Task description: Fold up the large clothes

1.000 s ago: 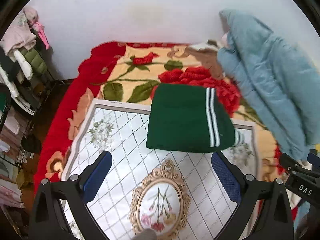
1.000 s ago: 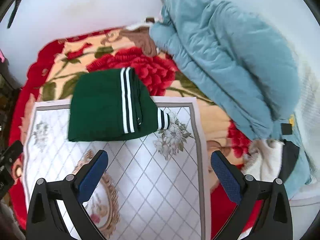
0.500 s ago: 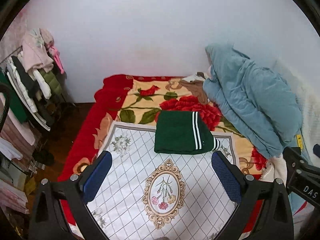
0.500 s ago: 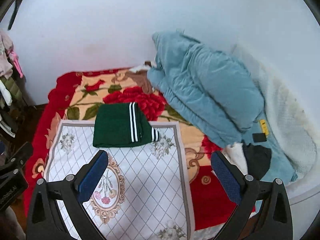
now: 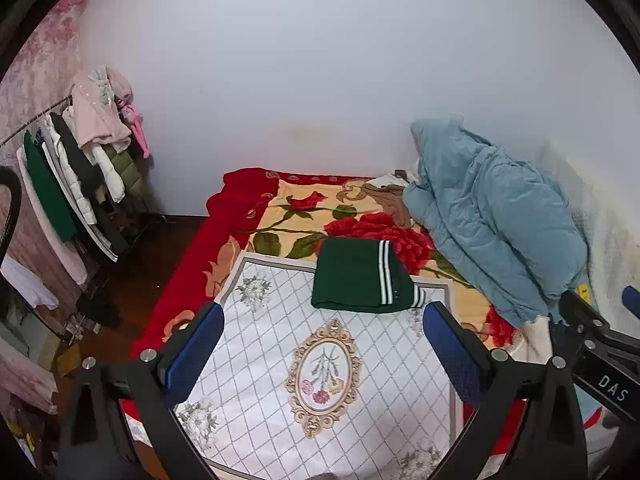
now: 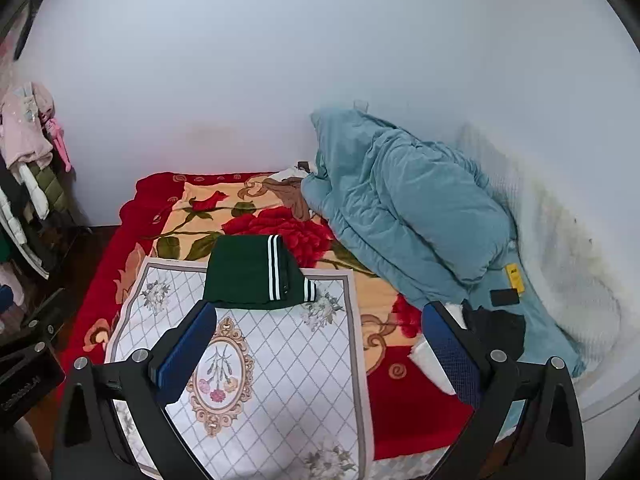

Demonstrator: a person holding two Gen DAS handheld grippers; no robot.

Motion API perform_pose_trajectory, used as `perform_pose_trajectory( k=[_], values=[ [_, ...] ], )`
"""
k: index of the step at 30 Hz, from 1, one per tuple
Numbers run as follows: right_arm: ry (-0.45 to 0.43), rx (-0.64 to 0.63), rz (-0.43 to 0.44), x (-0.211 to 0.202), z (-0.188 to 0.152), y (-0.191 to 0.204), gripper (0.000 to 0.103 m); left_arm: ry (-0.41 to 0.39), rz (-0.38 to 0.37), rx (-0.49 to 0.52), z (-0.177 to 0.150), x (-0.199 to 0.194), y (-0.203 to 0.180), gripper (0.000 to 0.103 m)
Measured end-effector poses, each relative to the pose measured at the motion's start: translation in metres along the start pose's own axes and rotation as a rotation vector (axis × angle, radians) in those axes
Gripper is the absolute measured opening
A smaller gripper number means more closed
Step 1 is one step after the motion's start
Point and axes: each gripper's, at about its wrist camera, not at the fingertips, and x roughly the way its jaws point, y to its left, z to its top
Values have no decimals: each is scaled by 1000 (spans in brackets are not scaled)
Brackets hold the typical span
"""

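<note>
Both grippers have pulled up and back from the bed: half a second ago the folded green garment (image 5: 362,278) filled more of each view, and now it sits small and well ahead of the jaws, with far more wall and room showing. The left gripper (image 5: 322,354) has its jaws wide apart with nothing between them; the right gripper (image 6: 318,350) is the same – jaws spread, empty. The garment lies as a neat rectangle, white stripes on top, across the far edge of the white diamond-pattern mat (image 5: 276,344), partly on the red rose blanket (image 5: 304,216) beyond it. It has not shifted between pictures, so neither gripper has disturbed it. To the right of the jaws the blue quilt (image 6: 404,208) is heaped against the wall; a clothes rack (image 5: 76,176) stands far to the left. My judgement – this piece looks finished, and the withdrawal reads as either the end of the task or a move to fetch another garment
</note>
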Motion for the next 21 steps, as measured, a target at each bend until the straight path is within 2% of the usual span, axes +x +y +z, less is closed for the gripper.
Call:
perform_pose_trajectory(
  k=[9,21],
  values=[
    [35,-22,54,-18,3,-6,103,24,19,1,0,-19,-2,102],
    [4,-38,57,-36,15,-17,103,13,15,-5,2,-37,1,102]
  ],
)
